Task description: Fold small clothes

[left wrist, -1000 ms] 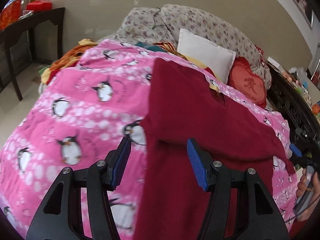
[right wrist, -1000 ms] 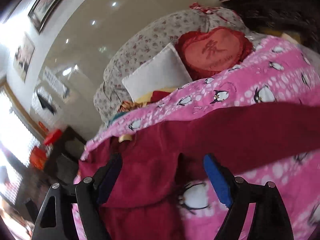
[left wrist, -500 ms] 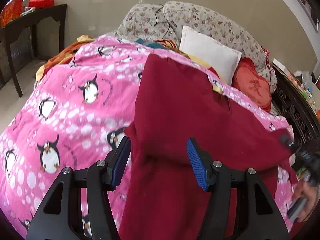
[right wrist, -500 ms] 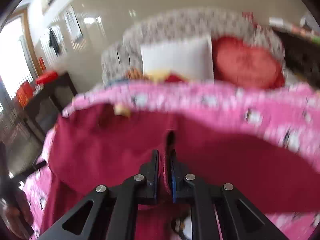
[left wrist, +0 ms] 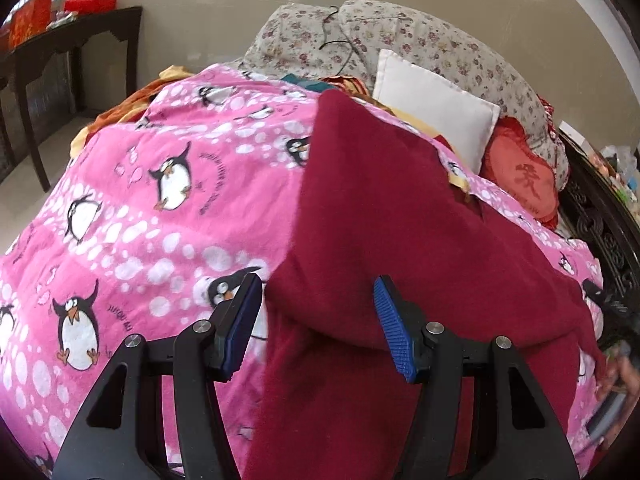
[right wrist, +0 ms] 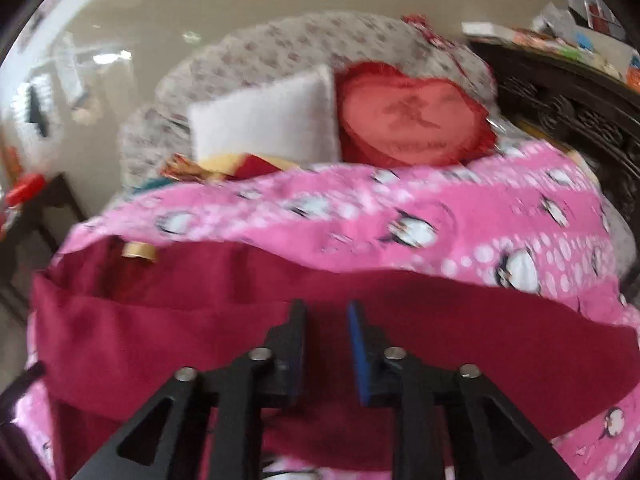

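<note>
The pink penguin blanket (left wrist: 132,216) covers the bed. My dark red garment (left wrist: 400,216) lies on it, toward three o'clock. My left hand-held gripper (left wrist: 318,320) gapes wide, holding nothing. My right hand-held gripper (right wrist: 326,344) is barely apart, cloth between; it could slip.

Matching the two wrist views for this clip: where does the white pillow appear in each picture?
Left wrist: the white pillow sits upper right of centre, behind the dark red garment.
Right wrist: the white pillow sits upper left of centre, blurred, above the pink penguin blanket.
Shared landmark: the red heart cushion, immediately right of the pillow in both views.
</note>
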